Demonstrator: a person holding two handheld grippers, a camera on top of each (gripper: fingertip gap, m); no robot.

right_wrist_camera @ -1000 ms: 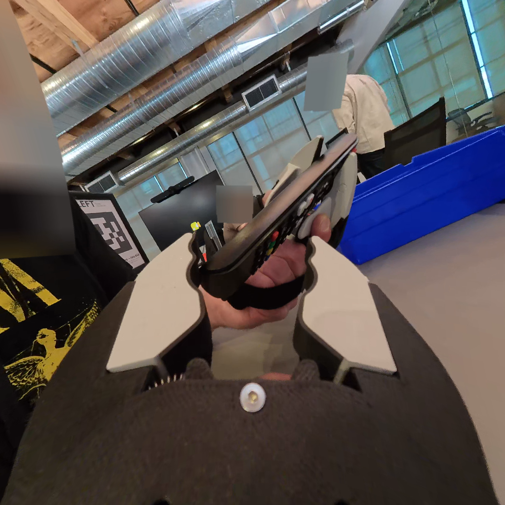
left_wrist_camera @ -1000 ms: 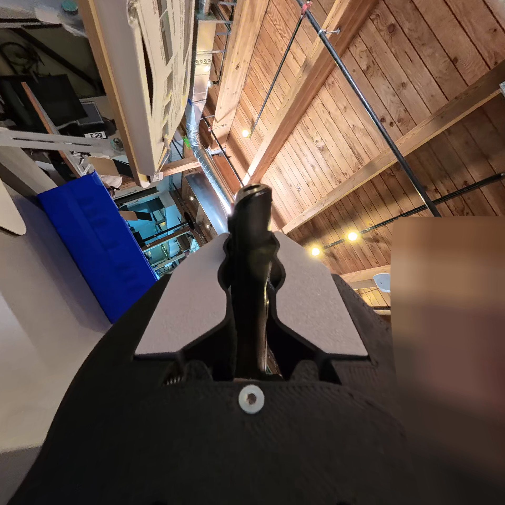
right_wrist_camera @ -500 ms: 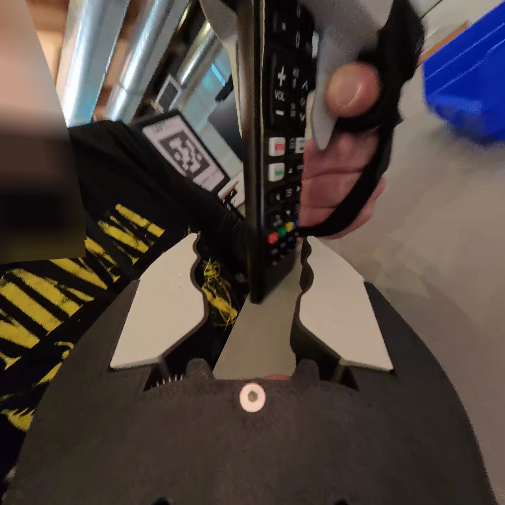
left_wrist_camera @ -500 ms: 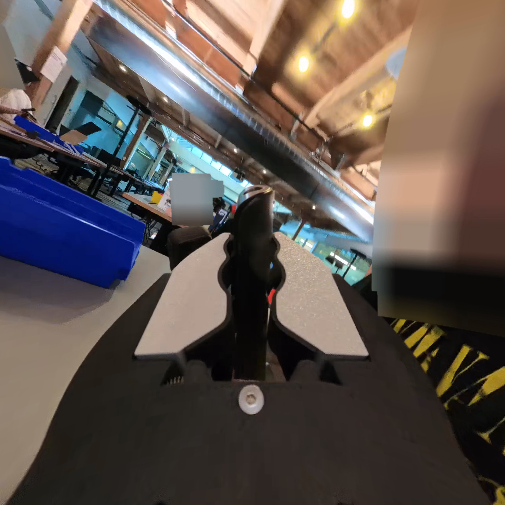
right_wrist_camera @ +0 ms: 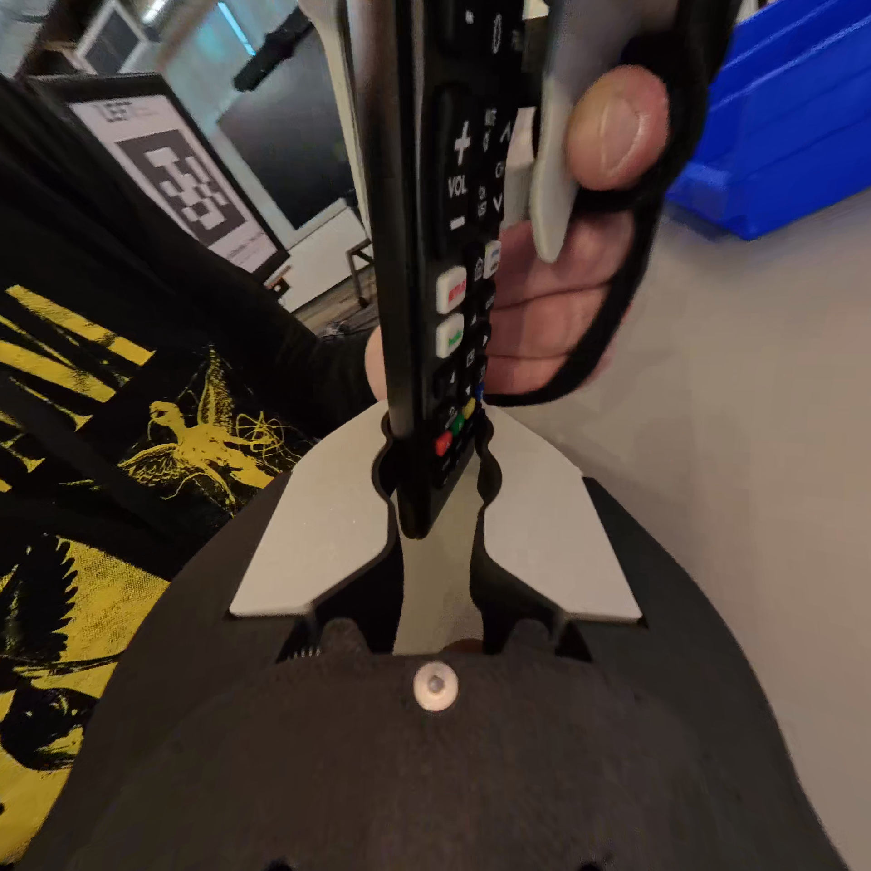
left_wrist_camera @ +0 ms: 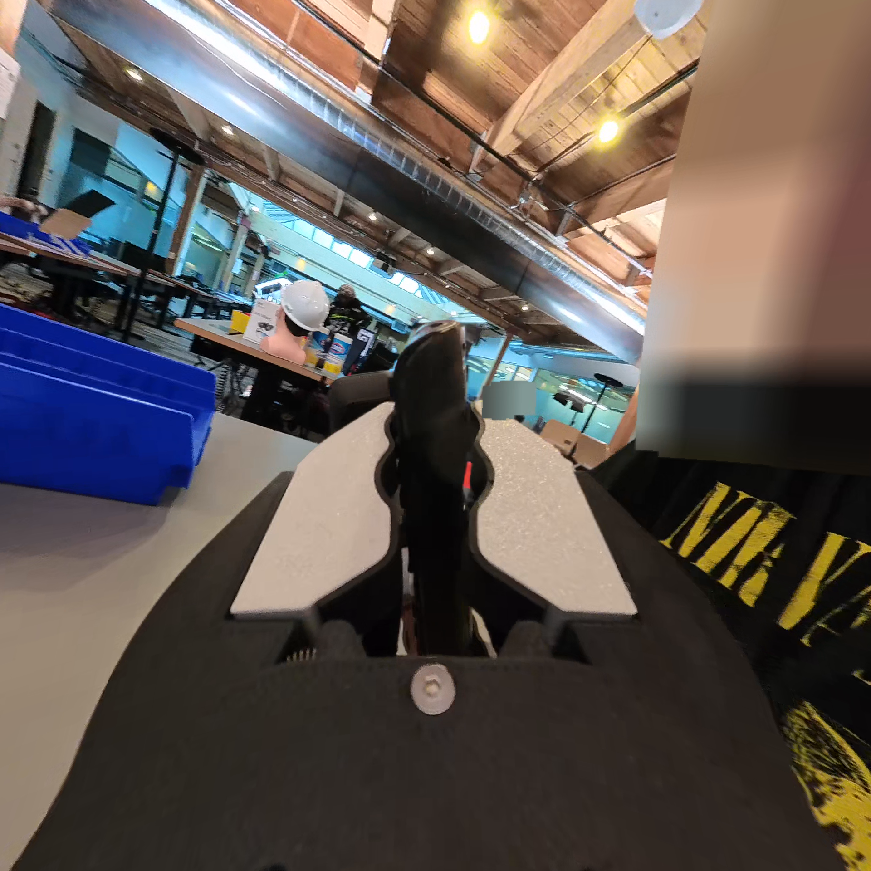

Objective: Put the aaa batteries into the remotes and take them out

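Note:
A black remote (left_wrist_camera: 431, 372) stands edge-on between the grey fingers of my left gripper (left_wrist_camera: 432, 414), which is shut on it. In the right wrist view the remote (right_wrist_camera: 424, 188) hangs upright with its buttons facing right. A grey finger (right_wrist_camera: 551, 198) of the left gripper presses its upper part, with a person's hand (right_wrist_camera: 565, 306) behind it. My right gripper (right_wrist_camera: 436, 424) is shut on the remote's lower end, by the coloured buttons. No batteries are in view.
A blue bin (left_wrist_camera: 94, 414) stands on the grey table (left_wrist_camera: 94, 589) to the left; it shows at the upper right in the right wrist view (right_wrist_camera: 777, 118). A person's black and yellow shirt (right_wrist_camera: 94, 377) is close on the left. A marker board (right_wrist_camera: 188, 179) stands behind. Across from one pair of fingers to the other is roughly 12 cm.
The left gripper swung the remote from pointing at the ceiling to upright. The right gripper moved up to the remote's lower end and its fingers closed on it.

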